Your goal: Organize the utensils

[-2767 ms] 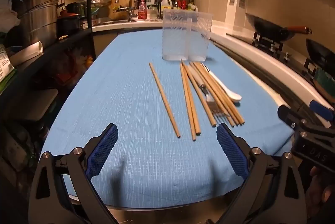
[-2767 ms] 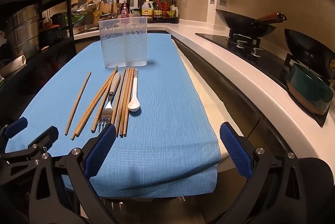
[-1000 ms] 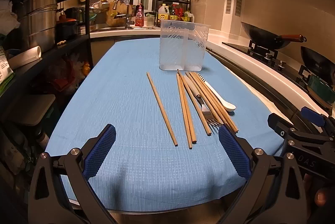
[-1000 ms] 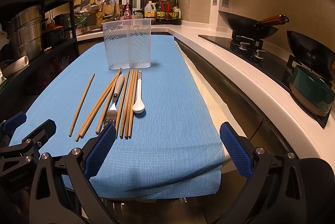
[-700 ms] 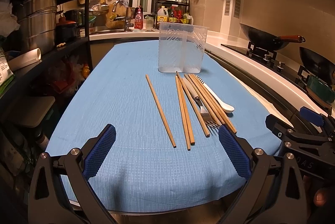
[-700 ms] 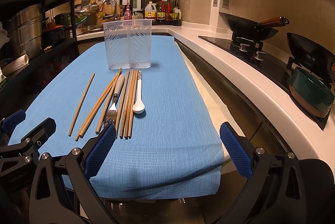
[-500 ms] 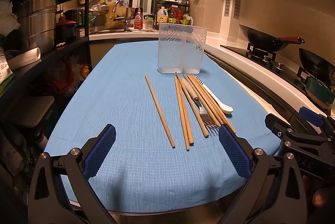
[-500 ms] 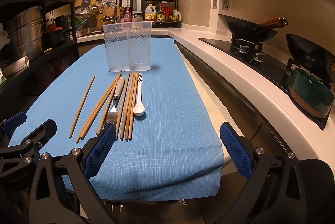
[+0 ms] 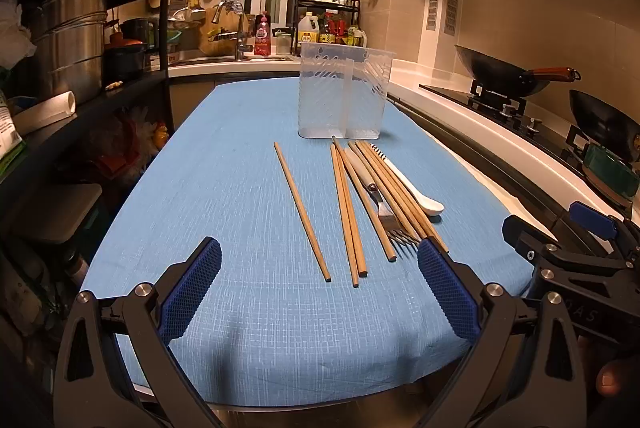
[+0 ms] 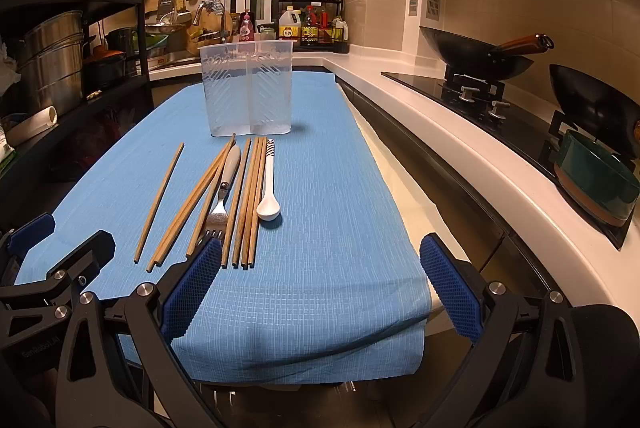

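Observation:
Several wooden chopsticks [image 9: 346, 204] [image 10: 248, 200], a fork [image 9: 378, 198] [image 10: 222, 196] and a white spoon [image 9: 416, 188] [image 10: 269, 188] lie side by side on the blue cloth [image 9: 224, 164] [image 10: 328, 188]. One chopstick [image 9: 301, 208] [image 10: 160, 192] lies apart to their left. A clear two-compartment holder [image 9: 343, 96] [image 10: 248, 92] stands upright behind them. My left gripper [image 9: 320, 288] is open and empty near the cloth's front edge. My right gripper [image 10: 320, 284] is open and empty, to the right of the utensils' near ends.
A dark shelf rack with steel pots [image 9: 68, 44] stands at the left. A stove with woks [image 10: 480, 56] and a green pot [image 10: 596, 180] runs along the right counter. Sink and bottles [image 9: 328, 32] stand at the back.
Both grippers have drifted slightly; the view of the utensils shifted a little. Nothing was taken hold of.

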`<state>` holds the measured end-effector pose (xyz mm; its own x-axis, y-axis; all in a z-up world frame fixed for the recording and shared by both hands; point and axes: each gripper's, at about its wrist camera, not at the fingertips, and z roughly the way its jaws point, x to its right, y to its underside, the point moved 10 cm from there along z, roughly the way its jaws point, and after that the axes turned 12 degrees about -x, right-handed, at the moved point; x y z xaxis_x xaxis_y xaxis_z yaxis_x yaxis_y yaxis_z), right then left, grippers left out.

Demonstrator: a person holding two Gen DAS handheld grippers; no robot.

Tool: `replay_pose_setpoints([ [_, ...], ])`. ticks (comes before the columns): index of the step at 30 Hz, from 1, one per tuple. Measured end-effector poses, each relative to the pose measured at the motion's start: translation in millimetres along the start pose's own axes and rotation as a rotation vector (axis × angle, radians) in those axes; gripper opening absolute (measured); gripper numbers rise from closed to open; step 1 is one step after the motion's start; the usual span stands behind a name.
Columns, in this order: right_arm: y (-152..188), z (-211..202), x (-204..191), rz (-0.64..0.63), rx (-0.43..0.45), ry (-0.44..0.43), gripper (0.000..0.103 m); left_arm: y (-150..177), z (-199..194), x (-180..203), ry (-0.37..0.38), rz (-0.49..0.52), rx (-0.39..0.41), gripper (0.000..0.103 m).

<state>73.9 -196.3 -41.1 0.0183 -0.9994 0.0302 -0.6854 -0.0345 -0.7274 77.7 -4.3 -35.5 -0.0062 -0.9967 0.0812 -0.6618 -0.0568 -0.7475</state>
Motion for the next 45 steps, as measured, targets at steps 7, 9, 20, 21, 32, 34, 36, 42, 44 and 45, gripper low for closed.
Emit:
replay_pose_setpoints([
  [7, 0.4, 0.0, -1.0, -0.004, 0.0, -0.001, 0.097, 0.2, 0.9, 0.8, 0.001, 0.002, -0.002, 0.095],
  [9, 0.2, 0.4, -1.2, -0.005, -0.001, 0.001, 0.097, 0.1, 1.3, 0.5, 0.003, 0.0, -0.003, 0.095],
  [20, 3.0, 5.6, 1.9, 0.033, -0.019, -0.02, 0.082, 3.8, 4.5, -6.2, -0.012, -0.026, -0.008, 0.094],
  [21, 3.4, 6.4, 2.0, 0.041, -0.024, -0.03, 0.081, 3.8, 5.9, -6.1, -0.01, -0.027, -0.012, 0.092],
  [32, -21.0, 49.0, -14.1, 0.147, -0.098, -0.151, 0.053, 1.2, 37.2, -1.0, -0.069, -0.037, -0.041, 0.041],
  [34, -21.0, 64.7, -20.0, 0.172, -0.135, -0.19, 0.046, 0.2, 43.4, -3.8, -0.092, -0.048, -0.029, 0.038],
  [36, -20.5, 78.4, -24.4, 0.2, -0.16, -0.21, 0.045, 0.6, 50.3, -7.8, -0.1, -0.069, -0.026, 0.038],
  [42, -16.9, 101.5, -32.1, 0.253, -0.21, -0.242, 0.045, 3.5, 61.6, -7.7, -0.074, -0.095, -0.028, 0.037],
  [44, -15.5, 105.7, -29.8, 0.274, -0.219, -0.247, 0.044, 4.9, 63.5, -5.7, -0.07, -0.088, -0.03, 0.037],
  [45, -16.9, 106.2, -28.9, 0.279, -0.215, -0.243, 0.043, 5.0, 64.3, -6.4, -0.068, -0.092, -0.03, 0.037],
])
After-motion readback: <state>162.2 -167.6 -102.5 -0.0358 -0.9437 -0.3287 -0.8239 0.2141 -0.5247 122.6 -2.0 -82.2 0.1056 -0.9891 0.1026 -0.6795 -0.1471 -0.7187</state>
